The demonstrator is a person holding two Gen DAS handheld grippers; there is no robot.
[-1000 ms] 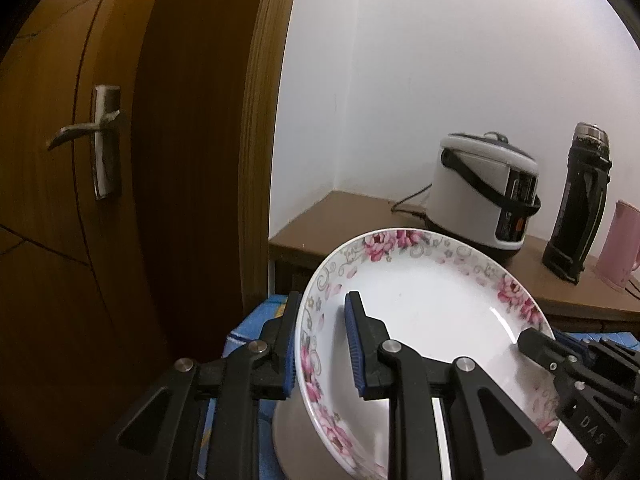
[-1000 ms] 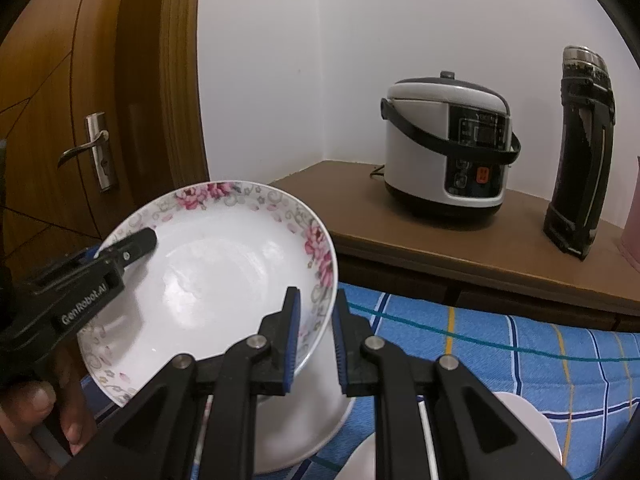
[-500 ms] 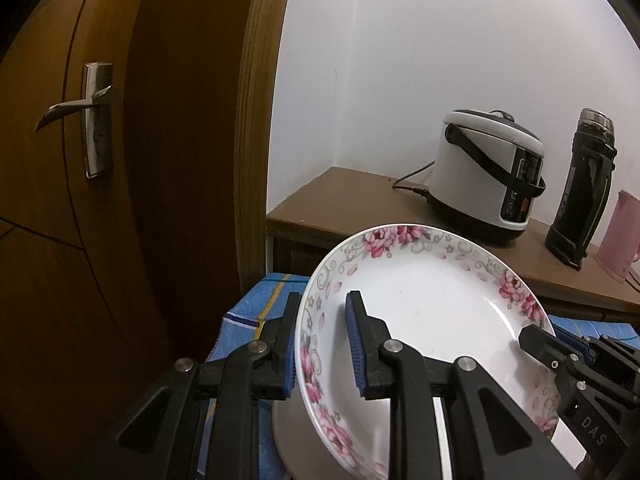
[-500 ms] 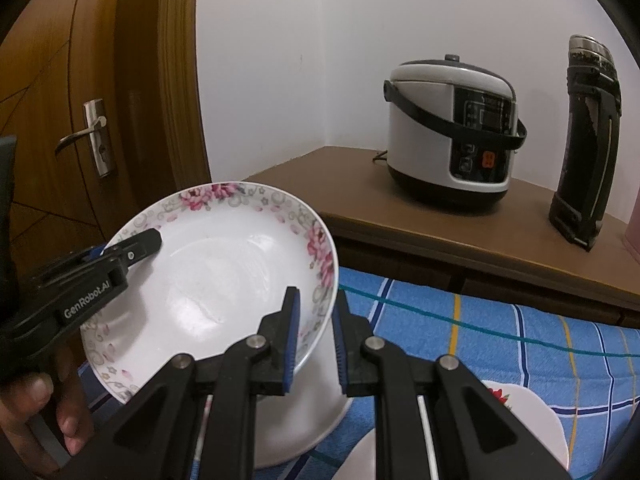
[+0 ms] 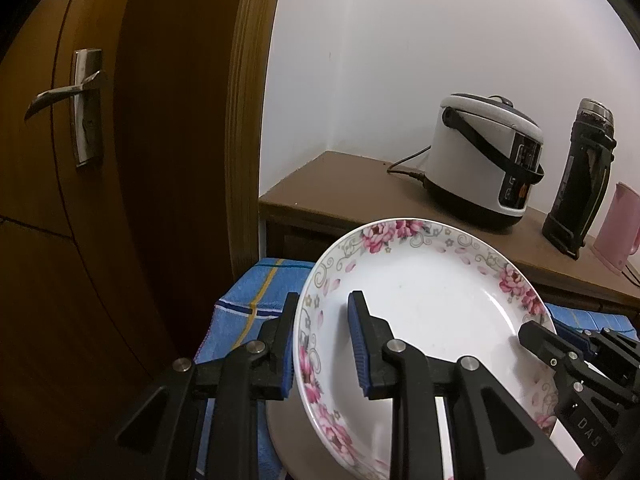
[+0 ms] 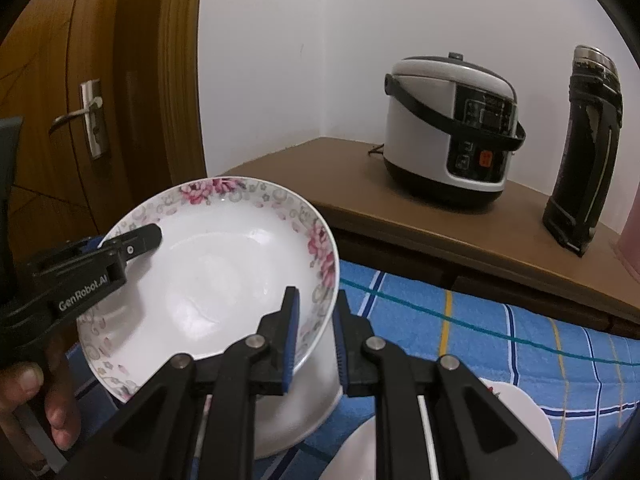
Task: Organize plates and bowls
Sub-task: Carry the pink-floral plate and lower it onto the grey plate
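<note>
Both tools on one plate
The left tool (image 5: 322, 344) is opening around the plate (image 5: 432, 316) rim; the right tool (image 6: 316, 340) grips the opposite rim above a white bowl (image 6: 296, 412).

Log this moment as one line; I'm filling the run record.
left gripper: opening, floral plate rim between fingers | right gripper: shut on floral plate | plate above white bowl

Wooden door (image 5: 120, 200) close on the left, rice cooker (image 6: 452, 128) and flask (image 6: 588, 152) well behind, blue cloth (image 6: 500, 328) bare between.
</note>
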